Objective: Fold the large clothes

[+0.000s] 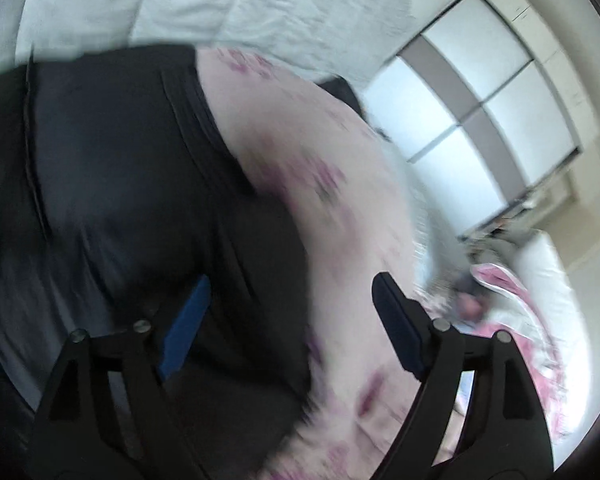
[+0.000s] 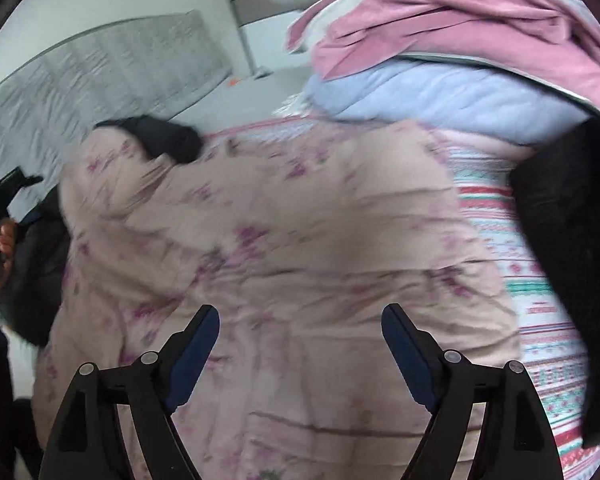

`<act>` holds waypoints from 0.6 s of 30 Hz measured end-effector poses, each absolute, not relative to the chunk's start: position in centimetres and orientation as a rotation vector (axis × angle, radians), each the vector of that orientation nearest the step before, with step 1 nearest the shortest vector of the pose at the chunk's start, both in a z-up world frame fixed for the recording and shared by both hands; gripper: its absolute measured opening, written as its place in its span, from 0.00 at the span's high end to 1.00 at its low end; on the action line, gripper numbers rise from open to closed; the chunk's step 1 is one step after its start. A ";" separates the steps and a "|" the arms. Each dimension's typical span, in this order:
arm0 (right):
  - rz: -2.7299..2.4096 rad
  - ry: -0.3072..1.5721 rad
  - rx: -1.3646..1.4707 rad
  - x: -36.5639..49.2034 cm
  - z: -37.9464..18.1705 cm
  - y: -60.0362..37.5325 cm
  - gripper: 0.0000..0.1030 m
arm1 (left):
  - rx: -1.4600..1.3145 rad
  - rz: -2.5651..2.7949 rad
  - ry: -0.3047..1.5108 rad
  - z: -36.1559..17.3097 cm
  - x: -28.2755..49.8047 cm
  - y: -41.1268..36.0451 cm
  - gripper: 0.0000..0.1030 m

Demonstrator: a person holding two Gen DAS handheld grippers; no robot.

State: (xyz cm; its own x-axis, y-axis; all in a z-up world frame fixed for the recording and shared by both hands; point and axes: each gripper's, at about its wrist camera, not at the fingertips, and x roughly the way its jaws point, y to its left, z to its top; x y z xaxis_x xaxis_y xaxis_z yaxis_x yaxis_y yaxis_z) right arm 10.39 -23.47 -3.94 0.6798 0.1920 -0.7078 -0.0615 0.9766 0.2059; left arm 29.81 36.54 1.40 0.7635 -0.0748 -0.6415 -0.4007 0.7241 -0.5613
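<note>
A large black garment (image 1: 120,184) fills the left of the left wrist view, lying on a pale pink floral quilt (image 1: 340,200). My left gripper (image 1: 292,300) is open, its jaws wide apart just above the garment's right edge, holding nothing. In the right wrist view my right gripper (image 2: 300,328) is open and empty above the pink floral quilt (image 2: 280,240). A black piece of clothing (image 2: 168,140) lies at the quilt's far left, another dark piece (image 2: 572,240) at the right edge. The left gripper (image 2: 0,200) shows at far left in a hand.
Stacked pink and light blue bedding (image 2: 460,60) sits at the back right. A striped sheet (image 2: 540,320) lies under the quilt. A grey headboard (image 2: 100,72) stands at the back left. White wardrobe doors (image 1: 480,92) and pink bedding (image 1: 512,304) show in the left wrist view.
</note>
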 end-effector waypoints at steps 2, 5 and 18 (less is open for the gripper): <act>0.147 0.796 0.182 11.2 -4.1 -24.0 0.18 | -0.733 0.228 0.692 2.0 31.6 37.9 0.18; 0.124 0.820 0.175 12.2 -5.3 -24.8 0.18 | -0.860 0.231 0.695 1.3 34.4 41.1 0.16; 0.148 0.851 0.202 12.1 -6.1 -25.8 0.18 | -1.119 0.139 0.666 -3.1 41.3 43.5 0.62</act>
